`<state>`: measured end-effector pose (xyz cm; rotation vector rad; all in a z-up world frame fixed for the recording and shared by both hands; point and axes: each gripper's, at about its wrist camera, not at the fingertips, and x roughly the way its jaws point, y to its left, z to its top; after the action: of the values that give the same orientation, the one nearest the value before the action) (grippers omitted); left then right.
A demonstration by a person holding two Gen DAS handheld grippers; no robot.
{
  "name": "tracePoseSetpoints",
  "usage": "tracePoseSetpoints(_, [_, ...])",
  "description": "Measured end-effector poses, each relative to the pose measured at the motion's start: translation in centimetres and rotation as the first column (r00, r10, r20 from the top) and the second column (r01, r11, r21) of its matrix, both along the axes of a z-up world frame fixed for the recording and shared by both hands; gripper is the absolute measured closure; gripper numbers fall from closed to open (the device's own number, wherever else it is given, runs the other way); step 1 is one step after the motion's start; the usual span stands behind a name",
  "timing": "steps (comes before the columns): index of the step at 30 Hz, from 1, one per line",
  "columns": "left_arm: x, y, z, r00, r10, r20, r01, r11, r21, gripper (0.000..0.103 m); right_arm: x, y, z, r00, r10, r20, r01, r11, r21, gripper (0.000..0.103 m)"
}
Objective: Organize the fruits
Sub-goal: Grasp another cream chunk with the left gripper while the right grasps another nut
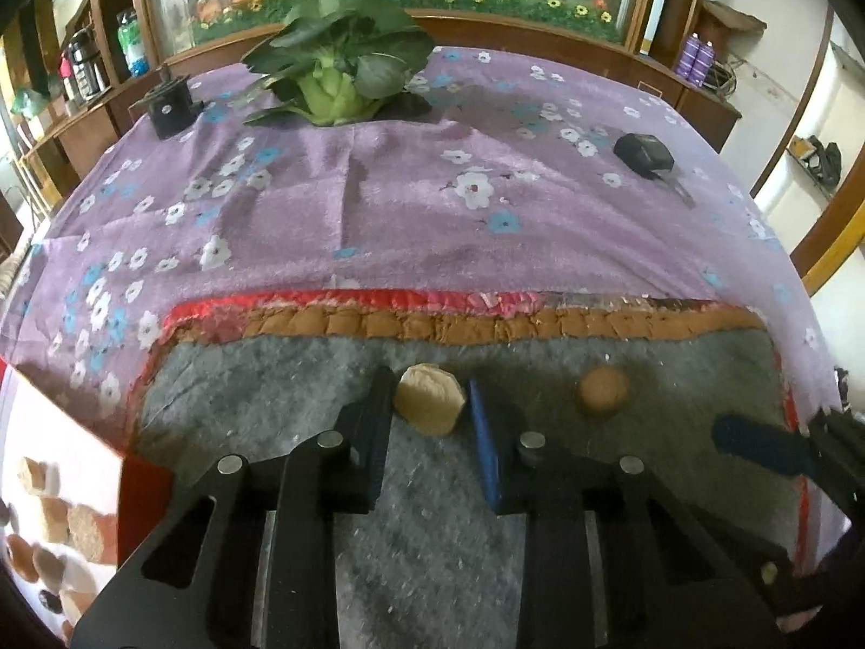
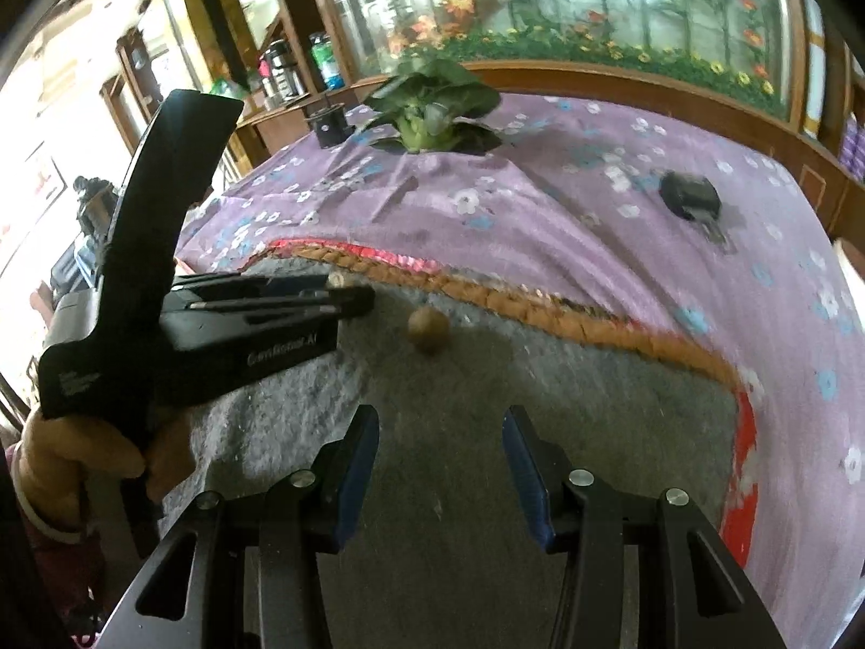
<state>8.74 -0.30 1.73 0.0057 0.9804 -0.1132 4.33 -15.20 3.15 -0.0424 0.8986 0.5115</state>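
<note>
A pale tan, lumpy fruit (image 1: 430,405) lies on the grey felt mat (image 1: 270,405). My left gripper (image 1: 431,385) is shut on it, one pad against each side. In the right wrist view the left gripper (image 2: 357,295) reaches in from the left, held by a gloved hand (image 2: 75,459), and only a sliver of the pale fruit (image 2: 338,277) shows behind its tips. A round brown fruit (image 1: 604,392) (image 2: 428,329) rests free on the mat to the right of it. My right gripper (image 2: 440,449) hovers open over bare mat, short of the brown fruit, and one of its fingers (image 1: 757,449) shows at the right edge.
The mat has a red and orange braided border (image 1: 432,319) and lies on a purple floral cloth (image 1: 405,205). Farther back are a leafy green vegetable (image 1: 335,70), a small black device (image 1: 170,108) and a black key fob (image 1: 646,157). A printed box (image 1: 54,514) sits at the lower left.
</note>
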Motion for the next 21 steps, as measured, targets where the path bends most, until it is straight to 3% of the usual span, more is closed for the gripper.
tracePoseSetpoints(7, [-2.5,1.7,2.1,0.998,0.042,0.042,-0.042,0.999,-0.010,0.077,2.5,2.1,-0.1,0.999,0.033,0.036,-0.031,0.998,-0.055,0.059])
tracePoseSetpoints(12, [-3.6,2.4,2.4,0.998,0.047,0.042,-0.047,0.999,-0.018,0.077,4.6,3.0,-1.9,0.999,0.044,-0.018,-0.046,0.995,-0.085,0.075])
tracePoseSetpoints(14, [-3.9,2.6,2.5,0.998,0.045,0.041,-0.045,0.999,-0.017,0.077,4.4,3.2,-2.0,0.999,0.048,-0.002,-0.048,0.993,-0.110,0.082])
tracePoseSetpoints(21, [-5.6,3.5,3.1,0.997,0.056,0.050,-0.055,0.998,-0.019,0.077,2.1,2.5,0.0,0.999,0.034,0.016,-0.033,0.997,-0.067,0.082])
